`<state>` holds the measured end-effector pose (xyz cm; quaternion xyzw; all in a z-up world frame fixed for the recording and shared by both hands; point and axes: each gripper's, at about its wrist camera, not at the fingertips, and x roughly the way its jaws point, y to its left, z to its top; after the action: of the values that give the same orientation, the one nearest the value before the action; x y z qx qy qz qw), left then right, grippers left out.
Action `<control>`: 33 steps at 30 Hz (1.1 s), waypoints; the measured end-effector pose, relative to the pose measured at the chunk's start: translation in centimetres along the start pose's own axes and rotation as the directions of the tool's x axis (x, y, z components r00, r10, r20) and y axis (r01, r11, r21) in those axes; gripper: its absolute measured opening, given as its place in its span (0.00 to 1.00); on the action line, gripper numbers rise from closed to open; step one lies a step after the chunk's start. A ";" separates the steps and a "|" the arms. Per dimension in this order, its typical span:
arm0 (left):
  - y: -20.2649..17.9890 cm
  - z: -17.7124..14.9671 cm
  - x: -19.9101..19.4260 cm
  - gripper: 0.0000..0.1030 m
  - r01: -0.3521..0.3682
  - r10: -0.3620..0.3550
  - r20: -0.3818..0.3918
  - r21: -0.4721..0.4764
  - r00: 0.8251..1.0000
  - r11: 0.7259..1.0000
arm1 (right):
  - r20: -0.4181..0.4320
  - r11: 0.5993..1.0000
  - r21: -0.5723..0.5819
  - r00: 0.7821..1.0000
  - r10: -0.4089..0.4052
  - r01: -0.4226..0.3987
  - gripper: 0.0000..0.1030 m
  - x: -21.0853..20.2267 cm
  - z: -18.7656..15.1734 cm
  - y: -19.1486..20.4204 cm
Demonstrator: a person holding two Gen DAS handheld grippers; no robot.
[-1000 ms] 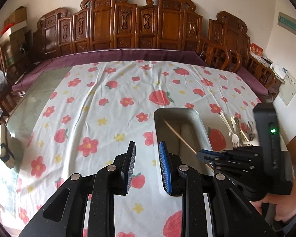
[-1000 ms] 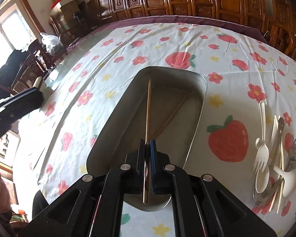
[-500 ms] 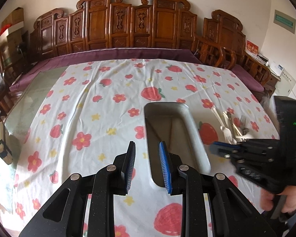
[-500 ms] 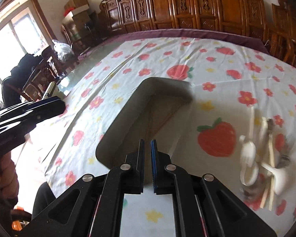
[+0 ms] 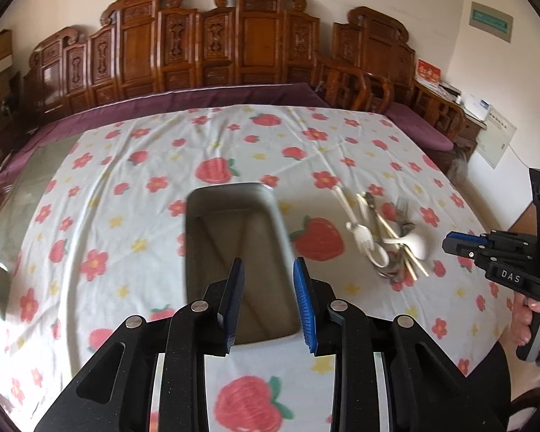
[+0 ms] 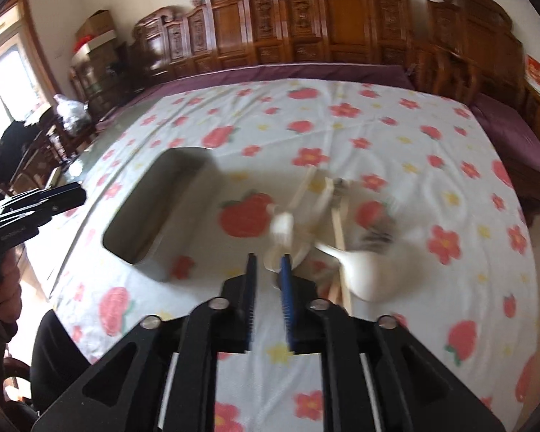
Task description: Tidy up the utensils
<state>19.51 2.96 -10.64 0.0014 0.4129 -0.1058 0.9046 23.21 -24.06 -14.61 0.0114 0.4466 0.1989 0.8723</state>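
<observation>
**A:** What do we see from the left claw?

**B:** Its jaws stand apart with nothing between them, hovering over the near end of a grey rectangular tray. The tray sits near the middle of the tabletop, which is covered by a white cloth printed with strawberries and flowers. Thin wooden chopsticks lie slanted inside the tray.

**A:** And the utensils?

**B:** A loose pile of utensils lies on the cloth to the right of the tray, apart from it: white plastic spoons and a fork, metal pieces, wooden sticks, all overlapping. The right claw hangs off the pile's right side, near the tabletop's right edge.

**A:** What does the right claw's own camera show?

**B:** Blurred. The right claw has a narrow gap between its jaws and holds nothing, pointing at the near end of the pile. The tray lies to its left.

**A:** Where do we have room?

**B:** Bare cloth stretches left of the tray and behind it, up to the purple border and carved wooden chairs along the far edge.
</observation>
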 end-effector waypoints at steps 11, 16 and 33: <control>-4.2 -0.9 2.8 0.28 0.047 -0.044 -0.057 0.046 0.997 0.998 | -0.035 0.998 0.053 0.999 -0.016 0.018 0.18 2.4 -1.6 -2.8; -5.6 -1.1 3.8 0.34 0.062 -0.058 -0.071 0.061 0.996 0.996 | -0.063 0.999 0.033 0.998 -0.002 0.004 0.18 4.9 -1.0 -2.2; -8.0 0.3 8.8 0.48 0.122 -0.119 -0.106 0.023 0.987 0.992 | -0.114 0.999 0.046 0.994 -0.003 0.008 0.18 7.5 -1.7 -3.0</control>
<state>23.77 -6.54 -16.37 -0.0045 0.4574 -0.1663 0.8736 26.83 -24.37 -22.03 0.0190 0.5000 0.1866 0.8455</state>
